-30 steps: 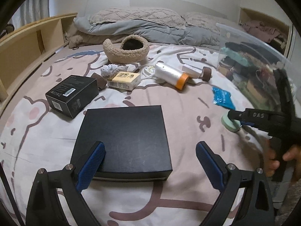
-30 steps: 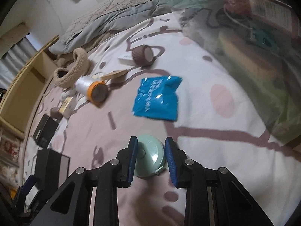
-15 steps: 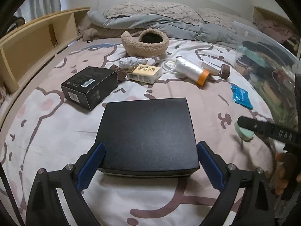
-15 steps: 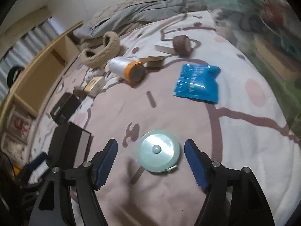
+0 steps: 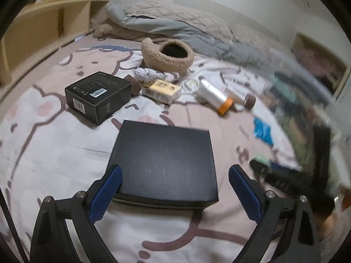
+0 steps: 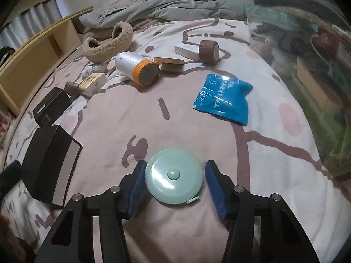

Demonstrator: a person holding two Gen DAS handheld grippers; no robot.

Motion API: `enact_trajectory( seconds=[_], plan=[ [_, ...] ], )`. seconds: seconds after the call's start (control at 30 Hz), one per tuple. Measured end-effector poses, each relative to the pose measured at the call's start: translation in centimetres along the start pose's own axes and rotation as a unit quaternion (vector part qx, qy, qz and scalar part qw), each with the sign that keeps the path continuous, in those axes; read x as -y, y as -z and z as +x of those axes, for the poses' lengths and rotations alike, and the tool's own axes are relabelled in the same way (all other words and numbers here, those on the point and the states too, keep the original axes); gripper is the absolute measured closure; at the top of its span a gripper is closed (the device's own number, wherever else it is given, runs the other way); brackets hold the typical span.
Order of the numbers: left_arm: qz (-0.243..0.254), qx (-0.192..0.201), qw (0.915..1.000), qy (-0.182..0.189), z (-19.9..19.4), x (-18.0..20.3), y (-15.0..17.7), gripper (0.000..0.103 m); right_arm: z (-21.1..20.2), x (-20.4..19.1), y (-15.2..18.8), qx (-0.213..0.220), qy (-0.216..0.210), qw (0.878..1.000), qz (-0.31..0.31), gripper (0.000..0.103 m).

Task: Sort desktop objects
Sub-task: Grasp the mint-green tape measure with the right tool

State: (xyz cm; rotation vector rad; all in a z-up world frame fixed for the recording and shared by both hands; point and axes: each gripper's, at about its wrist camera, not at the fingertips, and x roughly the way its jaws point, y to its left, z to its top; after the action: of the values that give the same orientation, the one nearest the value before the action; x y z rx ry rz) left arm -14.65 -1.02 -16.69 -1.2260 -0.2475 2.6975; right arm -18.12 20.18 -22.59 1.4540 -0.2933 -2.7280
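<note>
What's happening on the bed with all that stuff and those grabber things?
A person is sorting things spread over a bed, with a grabber in each hand. The right gripper is closing around a round mint tape measure that lies flat between its fingers; there is still a gap on one side. The left gripper is open, its fingers on either side of a flat black box. A blue packet and an orange-capped roll wait further back.
</note>
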Motion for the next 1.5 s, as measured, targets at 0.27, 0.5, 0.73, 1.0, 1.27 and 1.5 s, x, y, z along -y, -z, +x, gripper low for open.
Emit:
enact_trajectory(
  seconds=[0.27, 0.5, 0.73, 1.0, 1.27, 1.5],
  plan=[
    [-0.071, -0.008, 0.9947, -0.074, 0.5, -4.4, -1.3, 0.004, -0.2, -0.7, 0.1, 0.006, 0.000, 1.000, -0.005, 0.052],
    [-0.122, -0.006, 0.9851, -0.122, 0.3, -8.0, -1.9, 0.004, -0.5, -3.7, 0.9, 0.008, -0.025, 0.999, -0.048, 0.052],
    [-0.114, -0.012, 0.9828, -0.145, 0.6, -8.7, -1.7, 0.005, -0.4, -8.0, 2.5, 0.013, -0.031, 0.991, -0.132, 0.052],
    [-0.076, -0.009, 0.9869, -0.142, 0.8, -7.4, -1.7, 0.004, -0.5, -8.3, 2.6, 0.024, -0.019, 0.991, -0.133, 0.051],
    [-0.036, -0.008, 0.9858, -0.164, 1.3, -6.7, -1.5, 0.004, -0.6, -8.9, 2.5, 0.039, -0.009, 0.989, -0.144, 0.029],
    [-0.005, -0.003, 0.9805, -0.196, 1.5, -6.0, -1.4, 0.004, 0.9, -9.3, 2.8, 0.017, -0.015, 0.987, -0.161, 0.013]
  ],
)
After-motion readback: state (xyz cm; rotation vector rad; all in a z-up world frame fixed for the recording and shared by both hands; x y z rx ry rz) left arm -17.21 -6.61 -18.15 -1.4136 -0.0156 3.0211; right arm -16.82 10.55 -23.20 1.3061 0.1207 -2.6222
